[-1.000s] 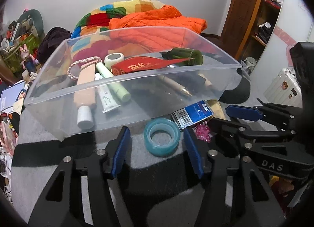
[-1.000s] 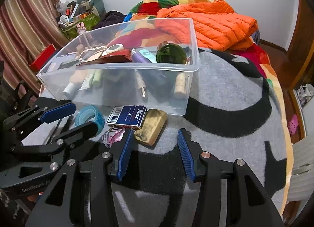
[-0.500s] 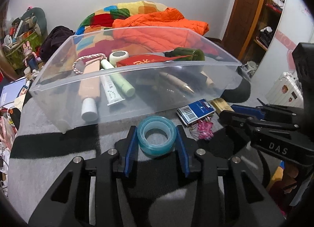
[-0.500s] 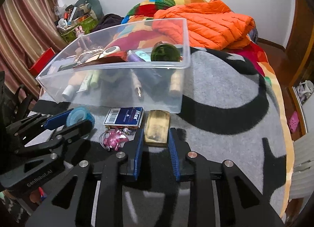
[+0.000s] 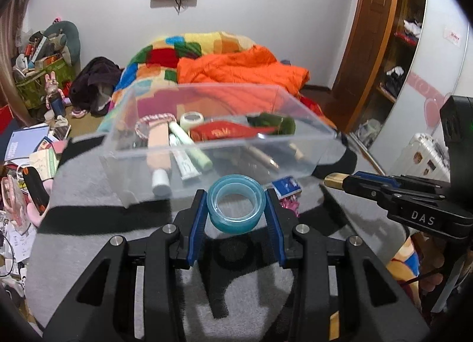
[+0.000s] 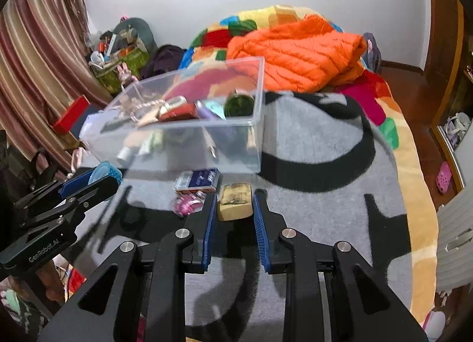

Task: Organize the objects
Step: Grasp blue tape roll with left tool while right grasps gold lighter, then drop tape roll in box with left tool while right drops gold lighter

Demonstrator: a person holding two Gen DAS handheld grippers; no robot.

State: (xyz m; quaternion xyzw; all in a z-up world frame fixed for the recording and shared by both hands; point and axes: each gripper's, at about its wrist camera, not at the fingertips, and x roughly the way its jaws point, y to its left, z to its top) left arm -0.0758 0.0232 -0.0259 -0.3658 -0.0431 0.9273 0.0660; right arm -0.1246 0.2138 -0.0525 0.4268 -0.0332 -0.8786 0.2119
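My left gripper (image 5: 235, 204) is shut on a teal roll of tape (image 5: 235, 206), held clear above the grey blanket (image 5: 88, 241). My right gripper (image 6: 235, 203) is shut on a small tan box (image 6: 235, 201), also lifted off the blanket. Ahead of both stands a clear plastic bin (image 5: 224, 146) with tubes, a red packet, a green bottle and other items inside. A blue card box (image 6: 197, 178) and a pink wrapped trinket (image 6: 186, 203) lie on the blanket before the bin. In the right wrist view the left gripper (image 6: 106, 174) shows at left with the tape.
An orange jacket (image 6: 301, 52) and a patchwork quilt (image 5: 189, 49) lie behind the bin. Cluttered books and bags (image 5: 32, 146) crowd the floor at left. A wooden door (image 5: 372, 37) and white suitcase (image 5: 422, 155) stand at right. The bed edge (image 6: 414, 194) drops off on the right.
Both grippers closed, the left on the tape roll and the right on the tan box, and then lifted them up off the blanket toward the bin.
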